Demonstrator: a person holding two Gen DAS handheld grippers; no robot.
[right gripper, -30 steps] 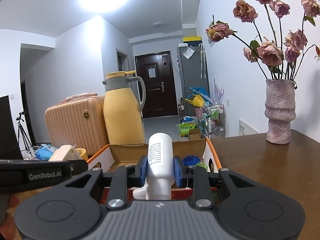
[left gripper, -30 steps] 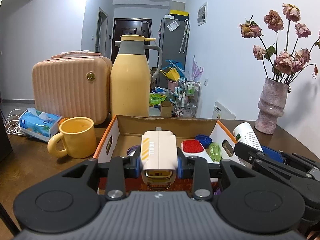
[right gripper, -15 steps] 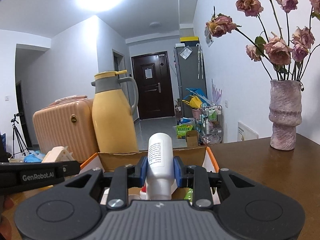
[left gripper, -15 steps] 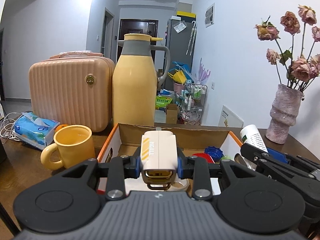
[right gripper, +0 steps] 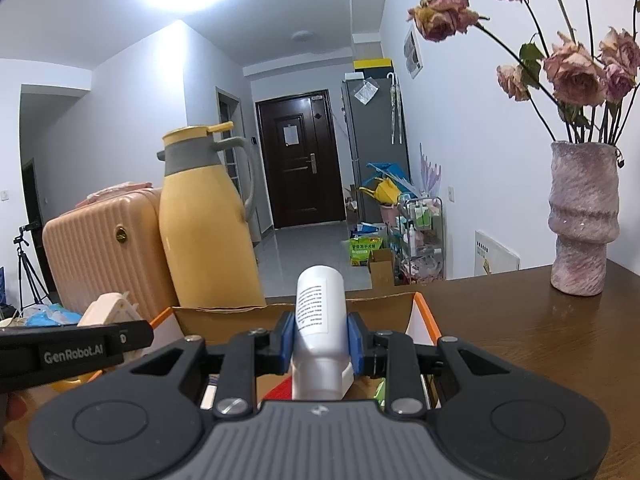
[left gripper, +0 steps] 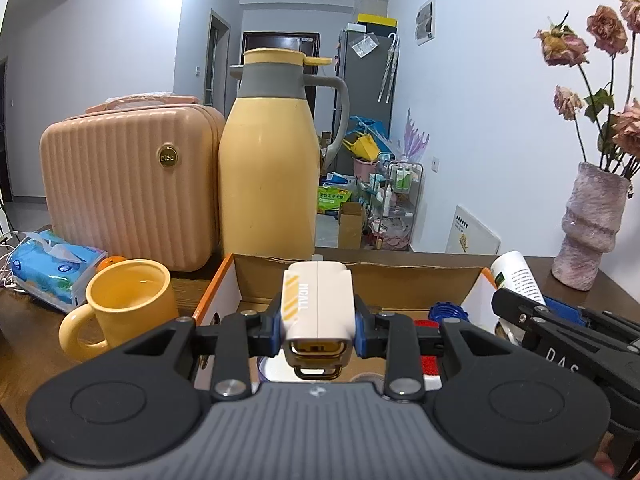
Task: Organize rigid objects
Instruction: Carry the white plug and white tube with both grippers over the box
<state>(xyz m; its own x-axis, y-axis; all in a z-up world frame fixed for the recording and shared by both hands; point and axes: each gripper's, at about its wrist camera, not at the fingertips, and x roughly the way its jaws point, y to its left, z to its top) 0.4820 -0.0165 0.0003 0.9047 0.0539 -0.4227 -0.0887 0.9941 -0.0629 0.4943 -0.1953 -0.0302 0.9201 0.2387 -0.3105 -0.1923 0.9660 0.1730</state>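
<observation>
A white bottle [right gripper: 320, 320] is clamped by the right tool [right gripper: 320, 340], a cream charger [left gripper: 318, 304] by the left tool [left gripper: 318, 326]; either could be snagged on the cardboard box [left gripper: 360, 276] ahead.

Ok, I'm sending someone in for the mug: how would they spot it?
Find the tall yellow thermos jug beside the ribbed peach case. In front of them, left of the cardboard box, stands the yellow mug, the only open cup with a handle.

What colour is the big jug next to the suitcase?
The jug is yellow with a grey band around its neck and a grey handle. The left wrist view shows it best.
</observation>
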